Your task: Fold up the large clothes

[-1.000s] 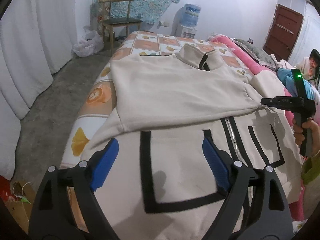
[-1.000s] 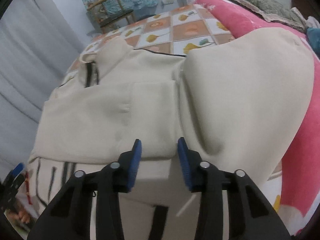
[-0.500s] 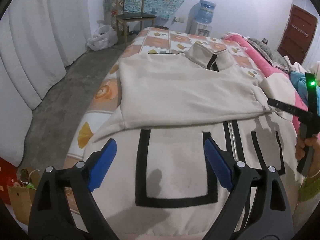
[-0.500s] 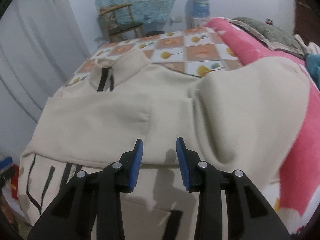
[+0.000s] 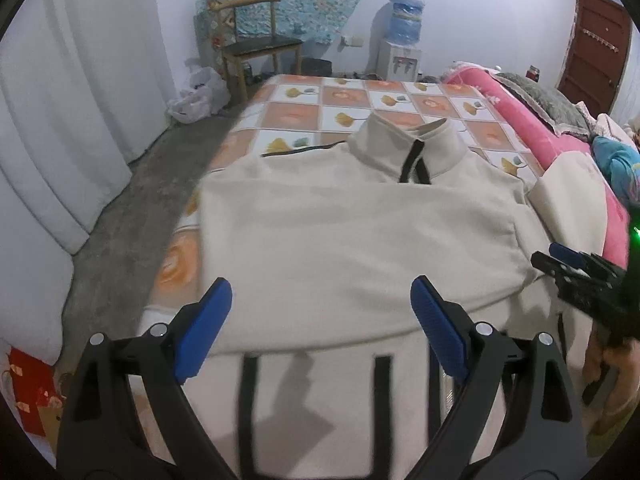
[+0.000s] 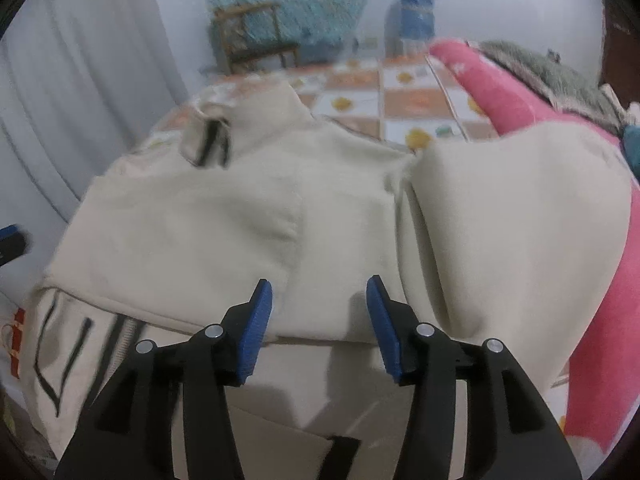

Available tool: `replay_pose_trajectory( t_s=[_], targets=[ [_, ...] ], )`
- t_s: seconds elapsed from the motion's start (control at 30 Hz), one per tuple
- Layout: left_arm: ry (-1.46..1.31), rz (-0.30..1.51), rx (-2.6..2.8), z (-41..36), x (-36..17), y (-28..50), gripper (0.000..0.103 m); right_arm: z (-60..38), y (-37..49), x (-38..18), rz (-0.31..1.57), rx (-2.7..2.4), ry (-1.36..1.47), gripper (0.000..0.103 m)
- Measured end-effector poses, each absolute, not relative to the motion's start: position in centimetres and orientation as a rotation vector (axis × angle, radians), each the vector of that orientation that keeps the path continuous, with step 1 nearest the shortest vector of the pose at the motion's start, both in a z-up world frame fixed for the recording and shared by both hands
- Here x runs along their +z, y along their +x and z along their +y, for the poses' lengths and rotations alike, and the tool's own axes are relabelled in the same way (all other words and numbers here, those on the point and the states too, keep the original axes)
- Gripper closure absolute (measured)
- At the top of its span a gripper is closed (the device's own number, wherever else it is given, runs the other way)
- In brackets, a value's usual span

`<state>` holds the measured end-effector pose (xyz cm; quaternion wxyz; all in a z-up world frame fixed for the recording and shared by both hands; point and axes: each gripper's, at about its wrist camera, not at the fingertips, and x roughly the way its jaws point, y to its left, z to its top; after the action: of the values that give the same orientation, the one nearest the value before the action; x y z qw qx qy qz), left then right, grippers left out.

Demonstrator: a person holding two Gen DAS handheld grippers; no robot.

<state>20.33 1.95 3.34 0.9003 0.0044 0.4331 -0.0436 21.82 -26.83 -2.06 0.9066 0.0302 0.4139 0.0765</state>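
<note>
Both the left gripper and right gripper are held wide apart, nothing grasped; the cream black-trimmed zip jacket, overhanging the bed's near edge, could be dragged off.

You are working in a home bedroom. A wide bed with an orange-and-white checked leaf-print sheet fills the middle, and a rolled pink blanket lies along its right side. Against the back wall stand a wooden chair with a dark seat and a white water dispenser with a blue bottle. White curtains hang on the left. The dark brown panel at far right is probably a door.
</note>
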Motion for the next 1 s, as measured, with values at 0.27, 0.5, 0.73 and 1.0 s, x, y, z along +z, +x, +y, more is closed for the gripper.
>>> replay_pose_trajectory(
  t_s=[0.27,0.5,0.73,1.0],
  targets=[
    [-0.032,0.932,-0.131,-1.9,1.5,23.7,0.016,-25.1,22.2,-4.0,0.896,0.206,-0.008,0.055],
    [-0.014,0.936,-0.165,-4.4,0.6,24.9,0.016,-25.3,21.9,-4.1,0.879,0.205,-0.004,0.055],
    [0.015,0.933,-0.195,-6.5,-0.3,25.7,0.016,-25.8,21.5,-3.2,0.84,0.178,-0.007,0.054],
    [0.022,1.011,-0.191,-7.7,-3.4,26.7,0.016,-26.6,22.0,-4.2,0.876,0.192,0.04,0.051]
  ],
)
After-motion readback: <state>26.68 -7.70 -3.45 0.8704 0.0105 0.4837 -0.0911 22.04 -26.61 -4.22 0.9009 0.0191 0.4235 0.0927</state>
